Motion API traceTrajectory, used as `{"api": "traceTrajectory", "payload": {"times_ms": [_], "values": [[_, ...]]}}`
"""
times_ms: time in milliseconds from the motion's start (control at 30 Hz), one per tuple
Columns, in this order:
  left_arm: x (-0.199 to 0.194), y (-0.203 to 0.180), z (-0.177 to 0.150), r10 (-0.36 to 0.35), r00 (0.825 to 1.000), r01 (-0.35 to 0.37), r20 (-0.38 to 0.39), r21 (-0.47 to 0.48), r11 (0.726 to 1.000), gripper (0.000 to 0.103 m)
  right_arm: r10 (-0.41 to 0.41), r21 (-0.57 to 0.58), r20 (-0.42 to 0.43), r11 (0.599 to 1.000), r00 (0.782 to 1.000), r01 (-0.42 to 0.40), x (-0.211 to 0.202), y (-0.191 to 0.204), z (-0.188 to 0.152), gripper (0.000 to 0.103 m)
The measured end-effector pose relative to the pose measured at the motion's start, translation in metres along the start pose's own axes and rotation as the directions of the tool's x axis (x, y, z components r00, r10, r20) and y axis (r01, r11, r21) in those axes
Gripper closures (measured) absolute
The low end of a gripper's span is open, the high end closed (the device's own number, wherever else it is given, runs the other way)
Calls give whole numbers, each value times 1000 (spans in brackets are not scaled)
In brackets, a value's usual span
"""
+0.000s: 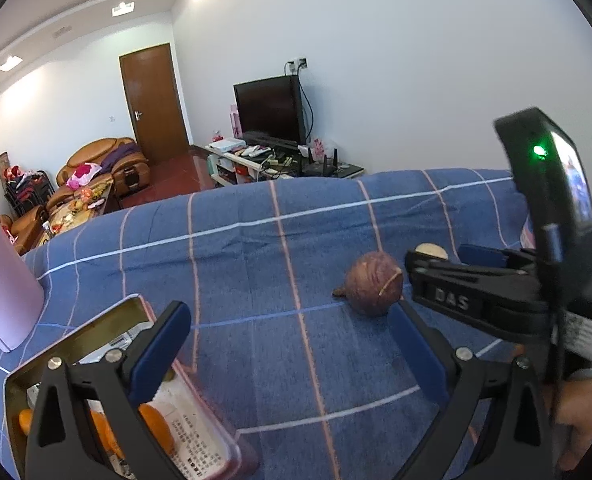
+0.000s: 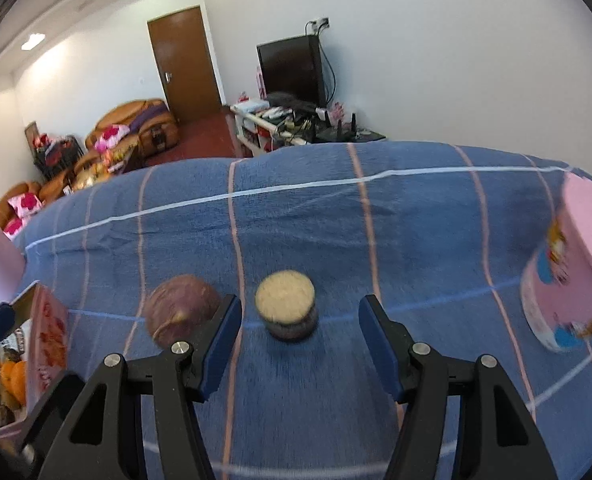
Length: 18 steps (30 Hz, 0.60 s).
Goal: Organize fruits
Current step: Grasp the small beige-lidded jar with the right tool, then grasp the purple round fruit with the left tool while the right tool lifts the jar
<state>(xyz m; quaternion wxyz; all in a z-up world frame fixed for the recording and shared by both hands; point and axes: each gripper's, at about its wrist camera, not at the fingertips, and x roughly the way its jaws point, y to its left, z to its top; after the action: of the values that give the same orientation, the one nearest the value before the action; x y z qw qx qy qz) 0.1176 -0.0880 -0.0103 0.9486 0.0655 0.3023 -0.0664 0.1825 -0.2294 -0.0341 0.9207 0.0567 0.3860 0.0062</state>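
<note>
A round purple-brown fruit (image 1: 371, 284) (image 2: 180, 312) lies on the blue checked cloth (image 1: 256, 248). Right of it stands a cut fruit piece (image 2: 286, 310) (image 1: 431, 250) with a cream top and dark skin. My right gripper (image 2: 301, 340) (image 1: 445, 260) is open, and the cut piece sits just ahead of its fingertips, untouched. The round fruit lies just outside its left finger (image 2: 224, 344). My left gripper (image 1: 292, 340) is open and empty, with the round fruit ahead near its right finger (image 1: 415, 348). An open box (image 1: 76, 336) (image 2: 50, 332) at the left holds oranges (image 1: 156, 424) (image 2: 8, 372).
A pink container (image 1: 0, 272) stands at the far left and a pink printed cup (image 2: 567, 280) at the far right. The cloth's far edge drops off to a room with a sofa (image 1: 96, 164) and a TV stand (image 1: 272, 112).
</note>
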Motion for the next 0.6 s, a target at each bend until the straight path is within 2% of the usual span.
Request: {"api": "traceTrajectory", "payload": {"times_ms": [33,67,133,300,400,500,600], "values": [[2,-1,1,2,1000,-2,-2,3,1000,3,-2,3,-12,1000,1000,2,5,0,2,45],[5,-3,2,7,1000,-7,-5,9,1000,3,-1,6,-33,1000,999,1,9,0,2,55],[10,-6,3,16,1000,-16,-15,14,1000,3,23,19,-73,1000,997,-22,17,-2,1,62],[19,-17,6,23,999,-22,-26,27,999,3,39,15,-75,999,996,-38,12,-7,-2,66],[22,-25,8,20,999,-19,-27,35,999,3,5,55,19,998,1000,-6,-15,-21,-8,66],[30,-34,14,2,999,0,-44,26,1000,4,-80,62,124,995,989,73,-46,-34,-18,66],[45,-47,22,-10,997,13,-80,33,999,13,-110,106,183,990,977,92,-69,-50,-27,66]]}}
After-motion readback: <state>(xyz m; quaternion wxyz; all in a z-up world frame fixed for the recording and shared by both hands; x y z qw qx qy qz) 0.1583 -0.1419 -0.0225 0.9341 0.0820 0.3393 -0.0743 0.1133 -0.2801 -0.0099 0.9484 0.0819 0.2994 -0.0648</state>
